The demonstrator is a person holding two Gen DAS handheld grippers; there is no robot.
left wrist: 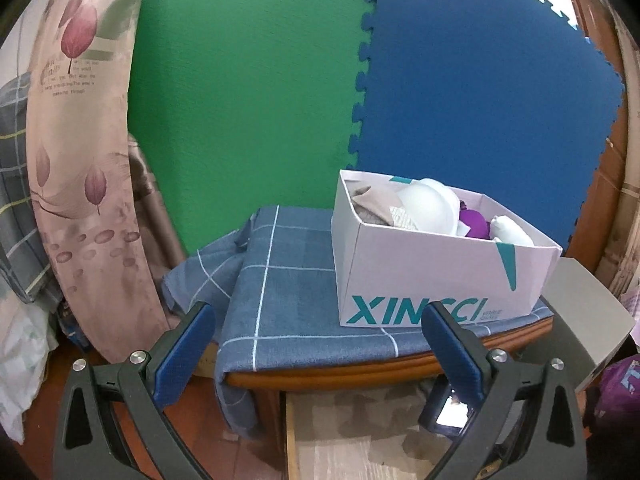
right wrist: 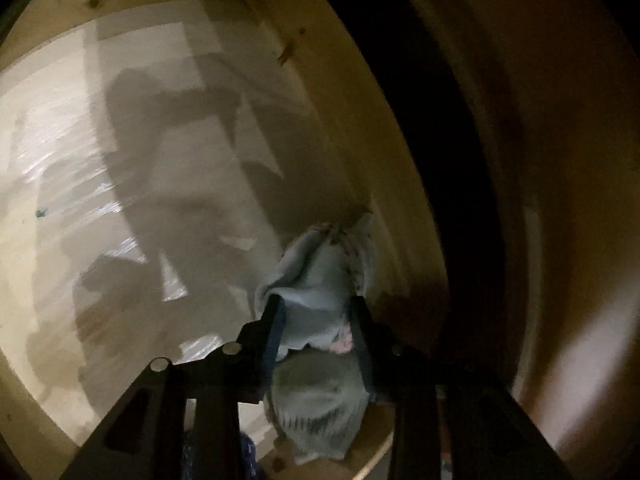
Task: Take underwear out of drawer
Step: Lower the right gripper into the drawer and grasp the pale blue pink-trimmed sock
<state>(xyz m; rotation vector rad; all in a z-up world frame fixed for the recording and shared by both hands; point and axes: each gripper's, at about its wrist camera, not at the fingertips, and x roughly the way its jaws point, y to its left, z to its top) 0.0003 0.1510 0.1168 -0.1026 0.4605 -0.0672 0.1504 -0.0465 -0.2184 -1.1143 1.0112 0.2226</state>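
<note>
The right tongs (right wrist: 316, 312) are reaching down into the pale wooden drawer (right wrist: 100, 128) and squeezing a soft grey-blue piece of underwear (right wrist: 316, 280), which is lying close to the drawer's side wall while the rest of the drawer floor is lying bare. The left tongs (left wrist: 316, 320) are standing wide apart with nothing in them, hanging in front of the worktop's (left wrist: 320, 374) brown rounded edge. A white cardboard box (left wrist: 420, 280) is sitting on the blue checked cloth (left wrist: 288, 280) near that edge.

Left wrist view faces table (left wrist: 320, 344) ahead of jaws, fairly near; right view looks down close into drawer (right wrist: 120, 160).
</note>
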